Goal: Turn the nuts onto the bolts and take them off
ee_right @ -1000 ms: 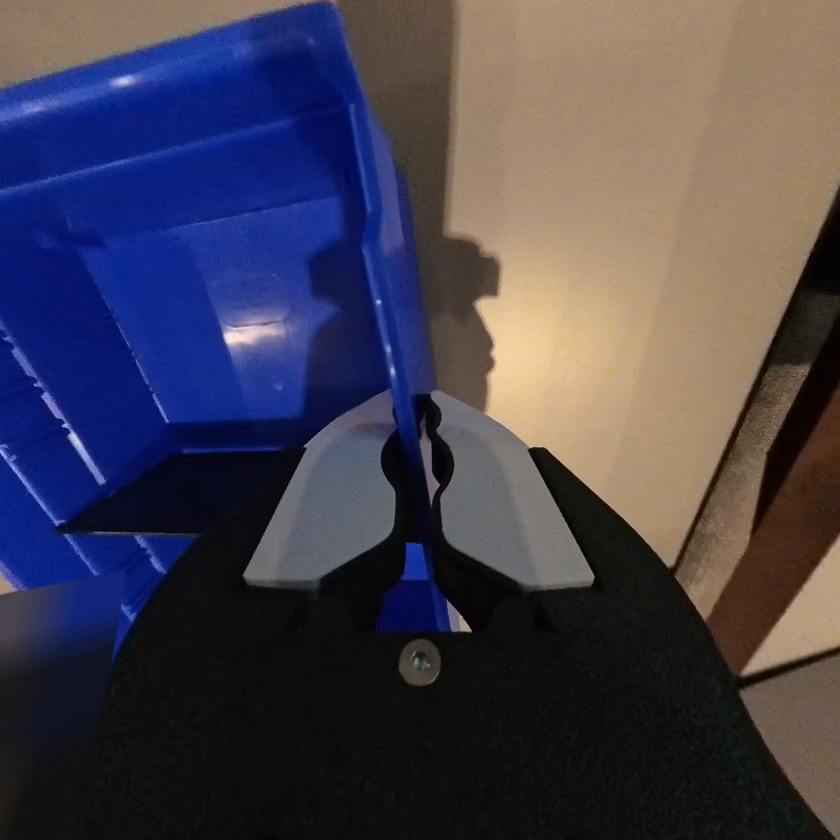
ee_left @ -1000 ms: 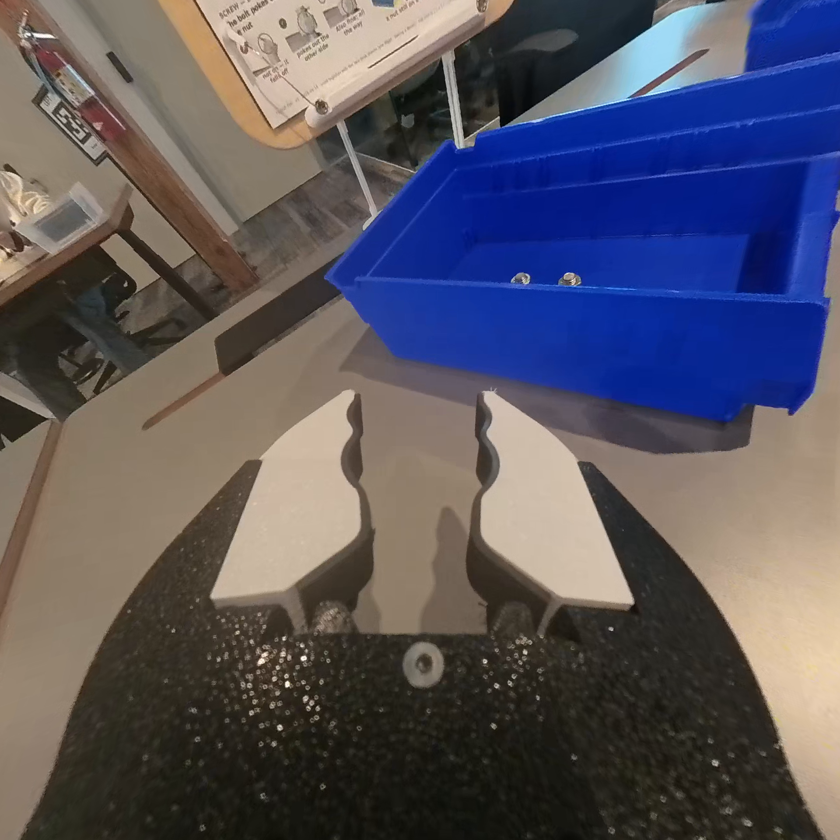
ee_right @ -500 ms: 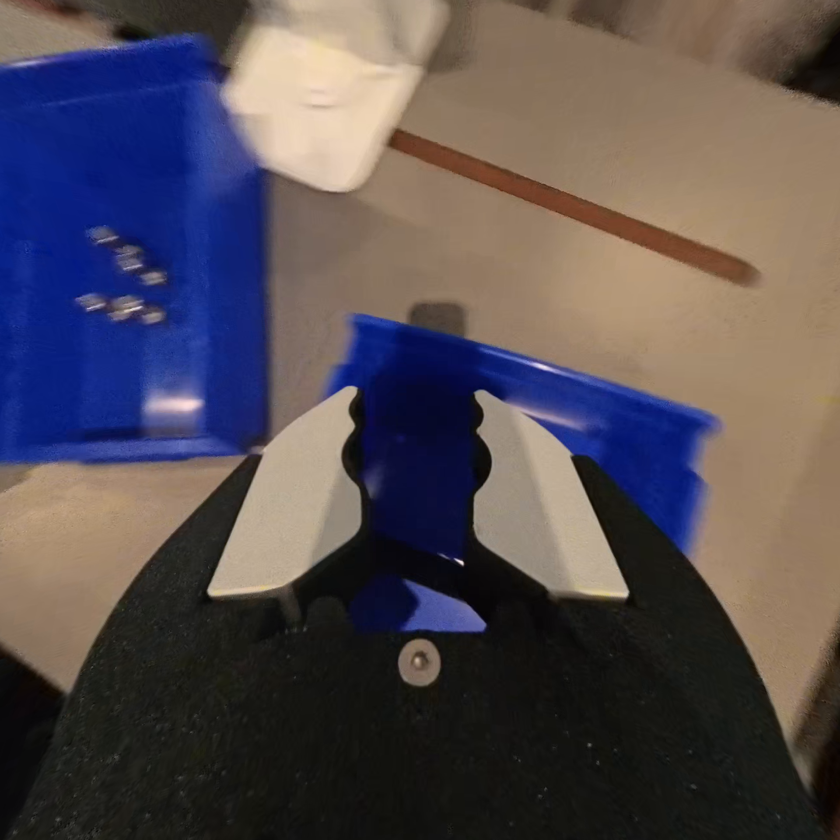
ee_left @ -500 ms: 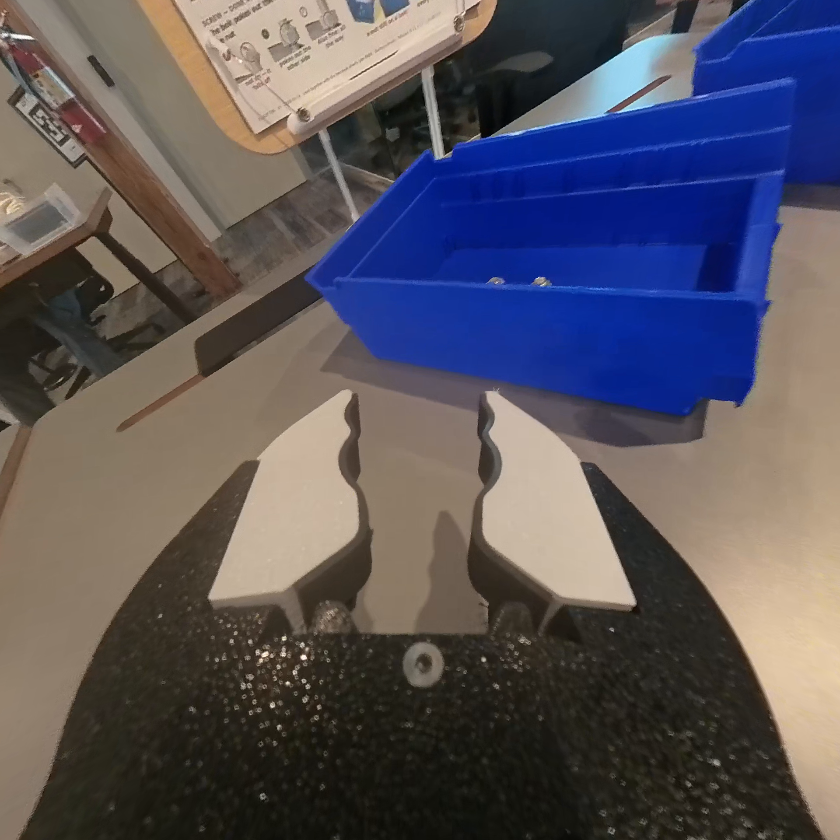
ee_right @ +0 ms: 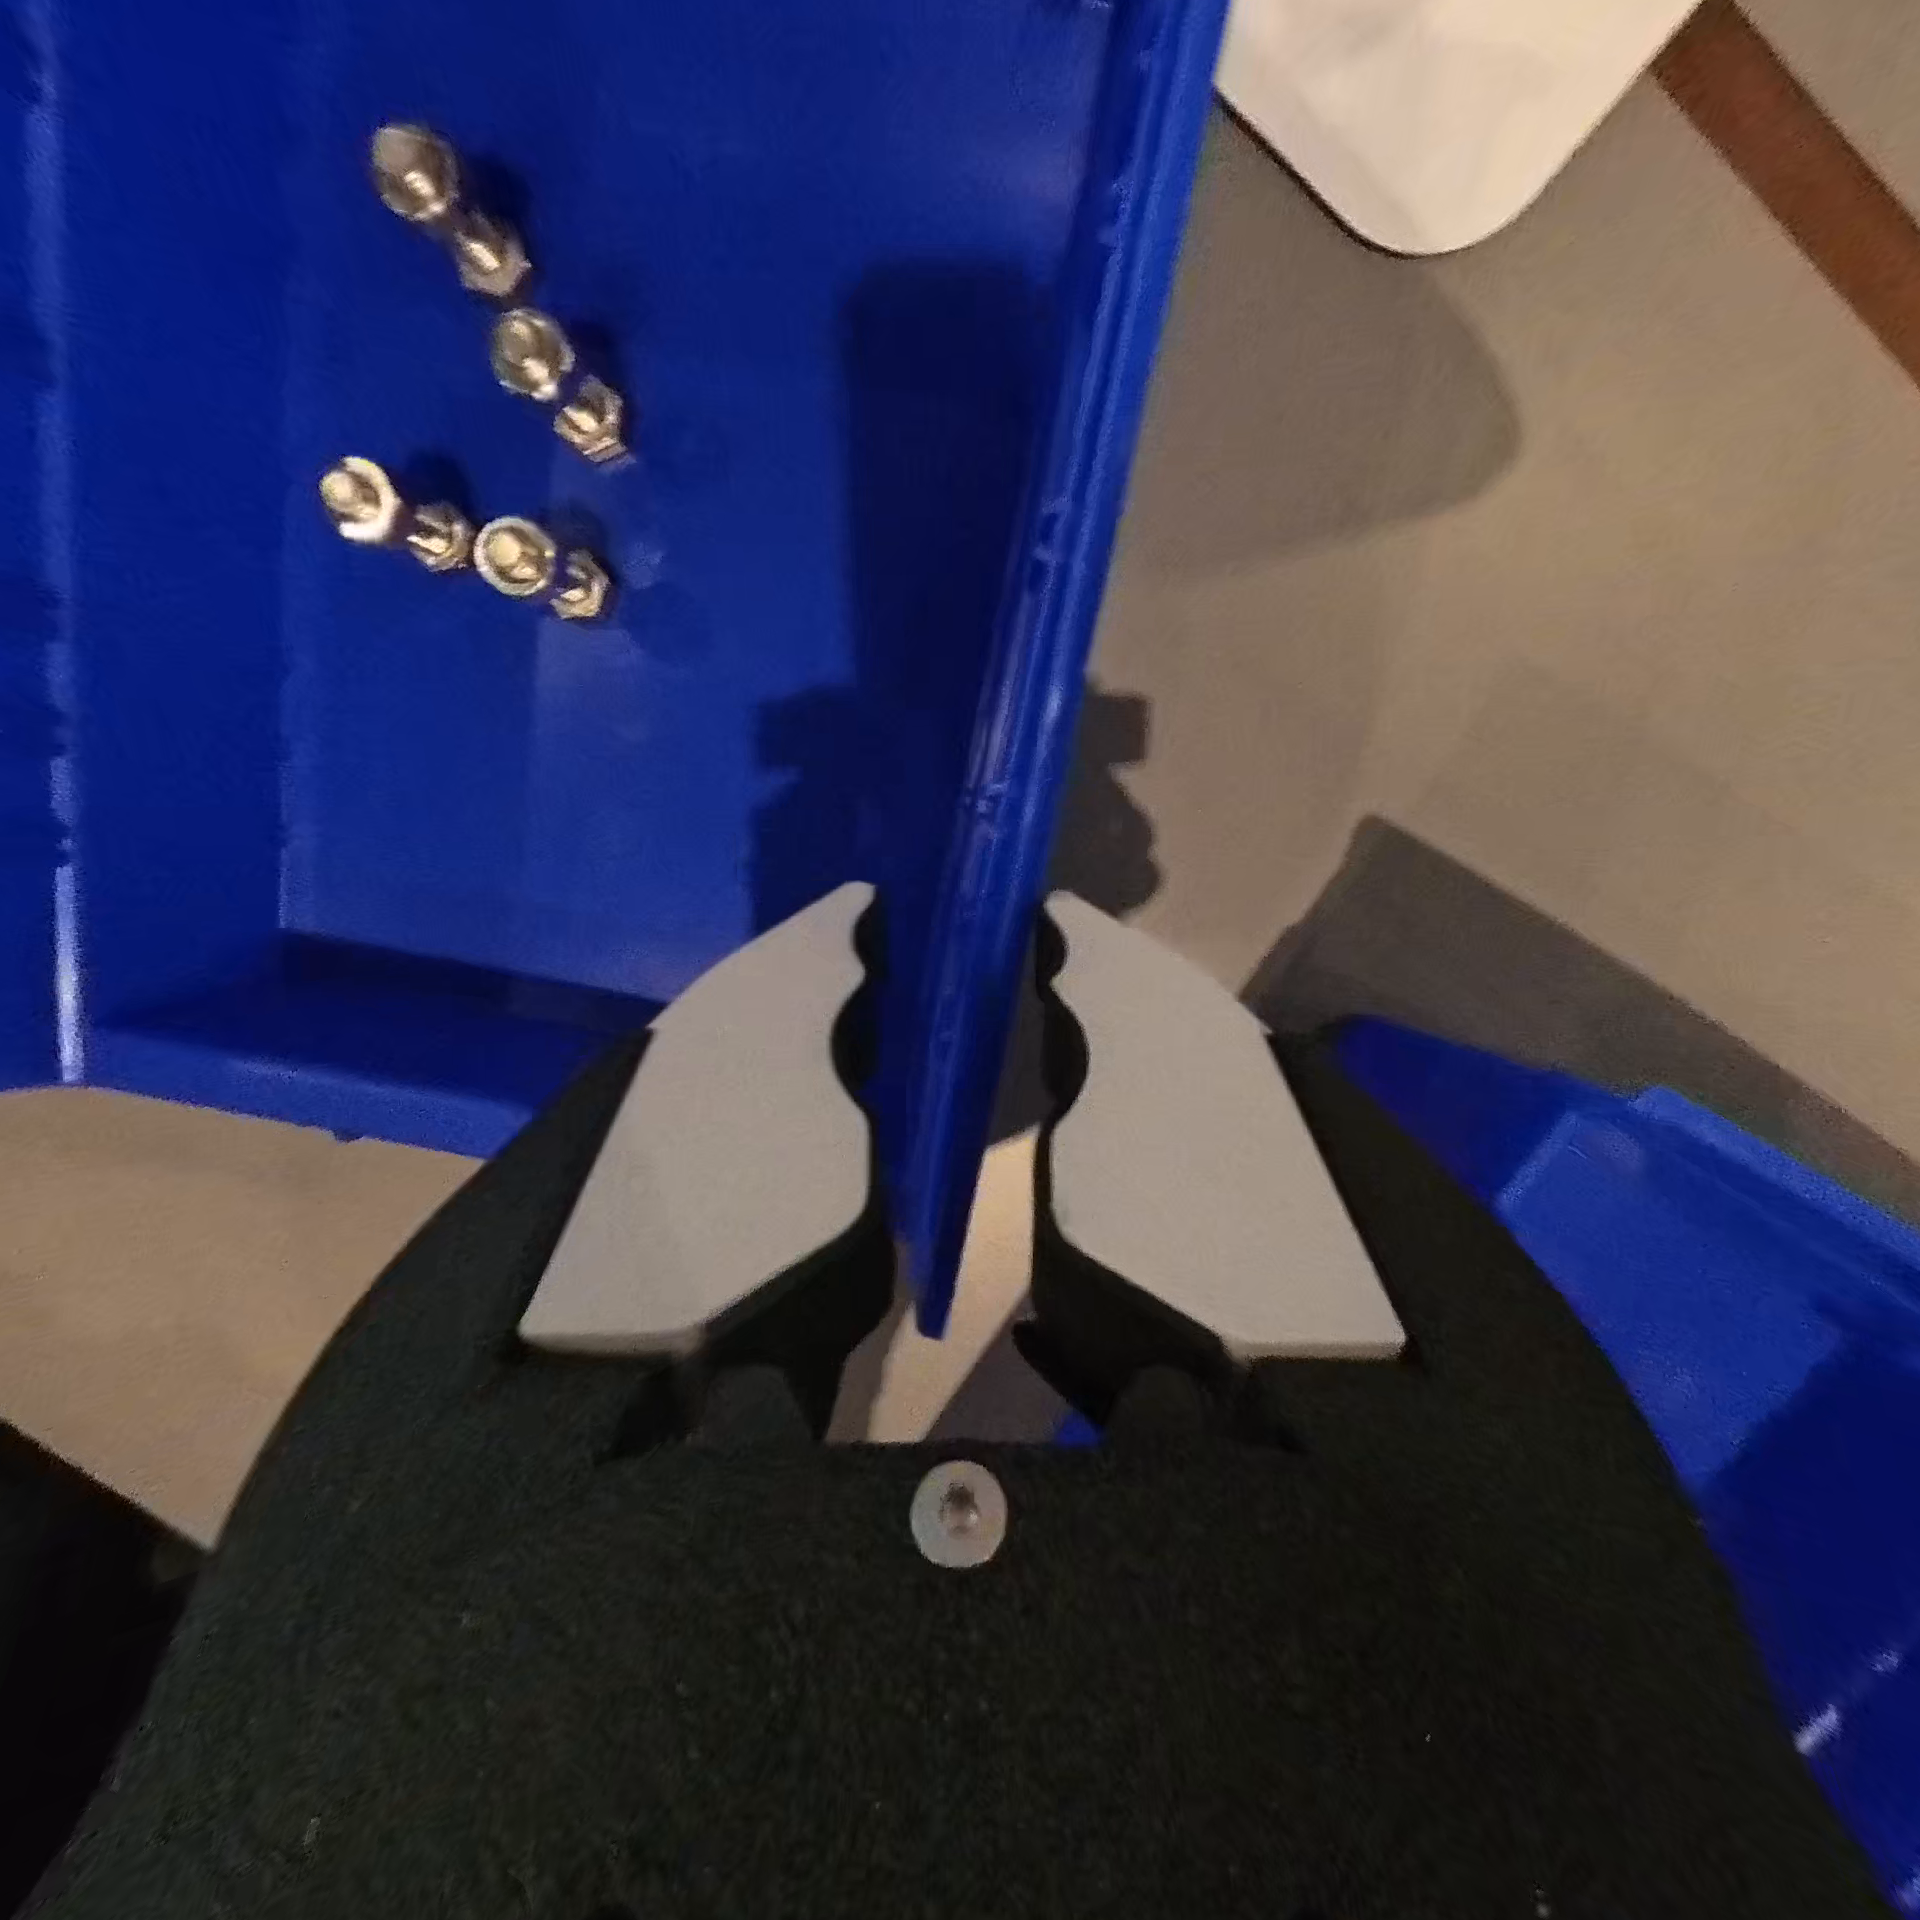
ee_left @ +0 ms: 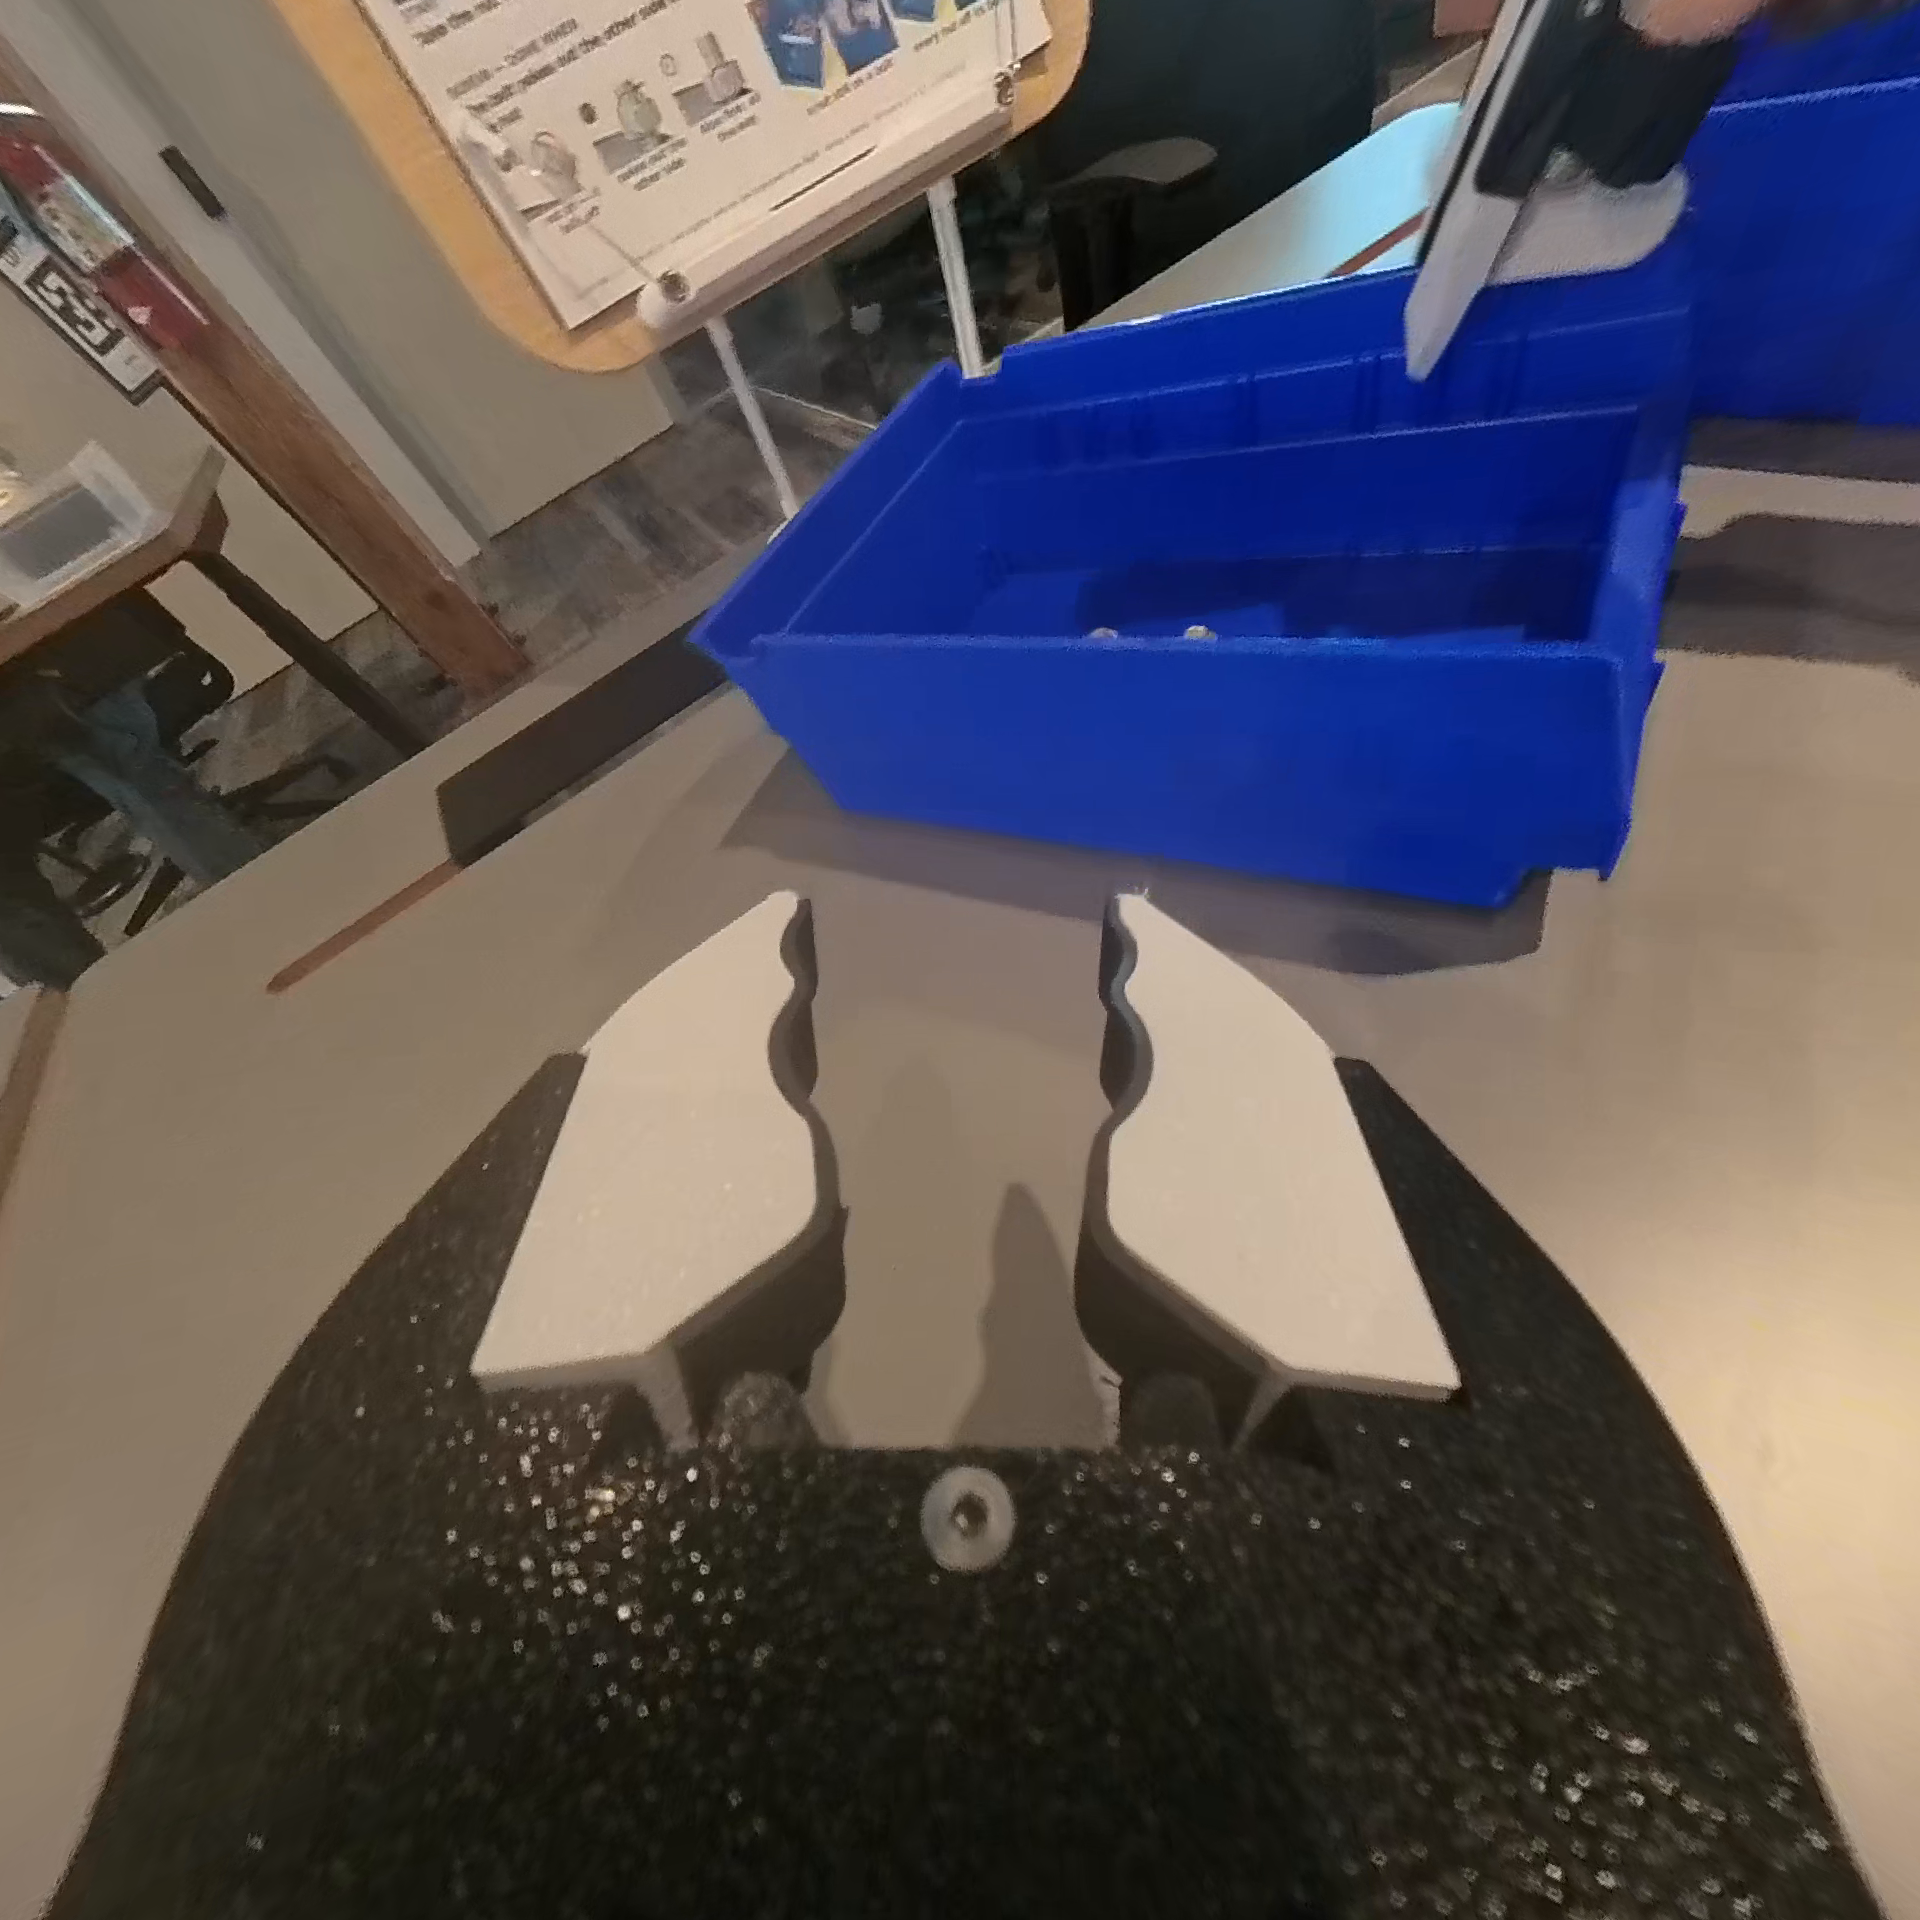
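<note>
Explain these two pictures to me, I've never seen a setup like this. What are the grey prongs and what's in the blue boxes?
There is no robot here. A person holds a hand tool in each hand, and each tool has two grey jaws and a camera looking along them.

The left wrist view shows the left gripper hovering over a grey table, its jaws open and empty. Ahead sits a blue bin with two small metal pieces inside. An instruction board stands behind it.

The right wrist view looks down along the right gripper. Its jaws straddle a bin wall with a gap showing on one side, so the wall is not clamped. Four bolts with nuts lie in that bin. Neither tool holds anything.
</note>
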{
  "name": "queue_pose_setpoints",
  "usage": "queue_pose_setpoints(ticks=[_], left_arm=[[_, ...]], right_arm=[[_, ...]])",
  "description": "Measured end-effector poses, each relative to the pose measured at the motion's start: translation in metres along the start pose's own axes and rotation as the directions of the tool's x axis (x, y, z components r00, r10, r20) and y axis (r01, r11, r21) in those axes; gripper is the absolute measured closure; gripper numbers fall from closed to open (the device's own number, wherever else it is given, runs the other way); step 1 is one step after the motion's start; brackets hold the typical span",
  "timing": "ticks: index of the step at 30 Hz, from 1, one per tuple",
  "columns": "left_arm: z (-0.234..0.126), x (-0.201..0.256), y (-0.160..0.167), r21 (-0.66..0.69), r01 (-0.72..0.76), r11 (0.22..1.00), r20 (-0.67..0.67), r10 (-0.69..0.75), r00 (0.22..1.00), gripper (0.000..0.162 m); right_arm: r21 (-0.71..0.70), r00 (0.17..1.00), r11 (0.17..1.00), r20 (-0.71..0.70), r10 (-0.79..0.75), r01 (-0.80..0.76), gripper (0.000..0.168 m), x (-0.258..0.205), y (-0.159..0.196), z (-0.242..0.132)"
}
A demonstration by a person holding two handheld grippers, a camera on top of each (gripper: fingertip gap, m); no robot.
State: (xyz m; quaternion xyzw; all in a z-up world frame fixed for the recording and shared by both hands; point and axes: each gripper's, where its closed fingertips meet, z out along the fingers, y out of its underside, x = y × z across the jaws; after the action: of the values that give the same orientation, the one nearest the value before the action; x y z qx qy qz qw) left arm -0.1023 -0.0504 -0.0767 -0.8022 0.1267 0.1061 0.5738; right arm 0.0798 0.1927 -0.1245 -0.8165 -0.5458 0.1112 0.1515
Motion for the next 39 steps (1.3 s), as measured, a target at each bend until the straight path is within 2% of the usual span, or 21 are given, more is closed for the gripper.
queue_pose_setpoints(ticks=[1, 2, 7, 10, 13, 16, 19, 22, 26, 29, 31, 33, 39], left_arm=[[-0.003, -0.003, 0.002, 0.002, 0.005, 1.000, 0.005, -0.005, 1.000, 0.110], [-0.006, -0.006, 0.005, 0.004, 0.012, 1.000, 0.010, -0.012, 1.000, 0.110], [-0.022, -0.025, 0.020, 0.006, 0.042, 0.999, 0.057, -0.042, 0.997, 0.111], [-0.035, -0.042, 0.032, -0.012, 0.049, 0.999, 0.108, -0.047, 0.993, 0.111], [-0.053, -0.061, 0.043, -0.026, 0.066, 0.997, 0.164, -0.061, 0.985, 0.111], [-0.072, -0.081, 0.054, -0.034, 0.092, 0.995, 0.216, -0.083, 0.973, 0.111], [-0.087, -0.098, 0.062, -0.028, 0.123, 0.992, 0.254, -0.112, 0.961, 0.111], [-0.095, -0.107, 0.067, -0.014, 0.148, 0.989, 0.262, -0.139, 0.955, 0.112], [-0.100, -0.106, 0.069, -0.012, 0.126, 0.992, 0.264, -0.118, 0.957, 0.113], [-0.102, -0.105, 0.072, -0.006, 0.123, 0.992, 0.261, -0.117, 0.958, 0.113], [-0.101, -0.105, 0.072, 0.004, 0.132, 0.991, 0.254, -0.128, 0.959, 0.113], [-0.099, -0.106, 0.071, 0.008, 0.133, 0.991, 0.254, -0.131, 0.958, 0.114], [-0.100, -0.110, 0.069, -0.002, 0.126, 0.992, 0.274, -0.121, 0.954, 0.113]], right_arm=[[0.003, 1.000, 1.000, -0.024, 0.011, -0.011, 0.157, 0.003, 0.000, 0.000], [0.017, 1.000, 1.000, -0.017, 0.027, -0.026, 0.160, 0.001, 0.000, 0.000], [0.150, 0.982, 0.972, 0.075, 0.173, -0.182, 0.162, -0.035, -0.013, 0.005], [0.224, 0.973, 0.950, 0.128, 0.192, -0.217, 0.162, -0.070, -0.030, 0.011], [0.279, 0.973, 0.941, 0.179, 0.148, -0.194, 0.157, -0.115, -0.050, 0.020], [0.321, 0.969, 0.934, 0.233, 0.084, -0.159, 0.144, -0.163, -0.074, 0.028], [0.357, 0.975, 0.930, 0.221, 0.001, -0.082, 0.136, -0.200, -0.098, 0.038], [0.372, 0.956, 0.927, 0.289, -0.055, -0.059, 0.133, -0.228, -0.113, 0.040], [0.477, 0.915, 0.870, 0.393, -0.086, -0.123, 0.149, -0.229, -0.123, 0.025], [0.553, 0.870, 0.795, 0.489, -0.065, -0.252, 0.157, -0.211, -0.128, 0.009], [0.554, 0.894, 0.789, 0.448, -0.014, -0.265, 0.168, -0.191, -0.127, 0.017], [0.544, 0.927, 0.803, 0.374, 0.027, -0.243, 0.168, -0.176, -0.128, 0.033], [0.515, 0.958, 0.845, 0.285, -0.007, -0.147, 0.168, -0.181, -0.148, 0.061]])
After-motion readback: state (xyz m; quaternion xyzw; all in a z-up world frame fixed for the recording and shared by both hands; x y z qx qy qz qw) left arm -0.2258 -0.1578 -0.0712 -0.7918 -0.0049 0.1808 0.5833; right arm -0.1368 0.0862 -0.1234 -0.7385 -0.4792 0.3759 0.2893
